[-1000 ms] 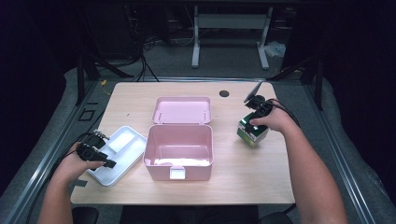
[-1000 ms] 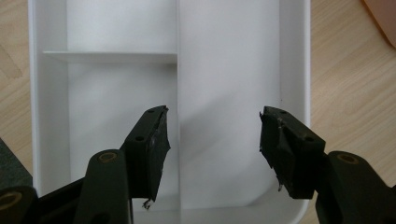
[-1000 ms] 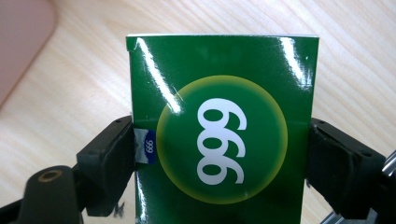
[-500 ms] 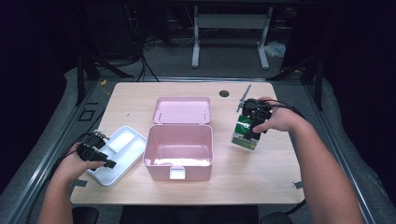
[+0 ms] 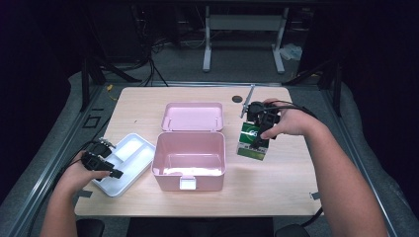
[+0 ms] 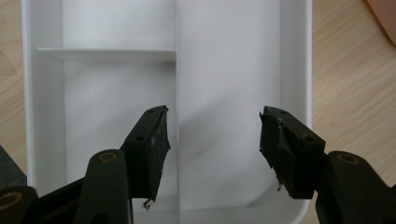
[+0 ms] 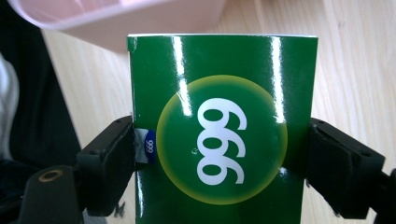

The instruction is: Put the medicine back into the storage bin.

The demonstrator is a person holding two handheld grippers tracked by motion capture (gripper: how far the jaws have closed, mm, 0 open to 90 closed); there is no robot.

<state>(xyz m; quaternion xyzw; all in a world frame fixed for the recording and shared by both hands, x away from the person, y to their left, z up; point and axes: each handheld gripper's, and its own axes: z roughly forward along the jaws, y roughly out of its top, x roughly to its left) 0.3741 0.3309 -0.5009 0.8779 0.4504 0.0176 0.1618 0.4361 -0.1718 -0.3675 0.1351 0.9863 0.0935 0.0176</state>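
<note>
Green carton [image 7: 223, 126] with yellow-ringed white "999"; pink box [image 5: 189, 160]; white tray [image 6: 233, 70]; pale wood tabletop [image 5: 276, 182]; black jaws.

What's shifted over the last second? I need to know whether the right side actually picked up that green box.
Yes. The right gripper, shut on the green box, has lifted it off the table and carried it toward the open pink case. Its fingers clamp both sides. The left gripper stayed open over the white tray; case and tray did not move.
</note>
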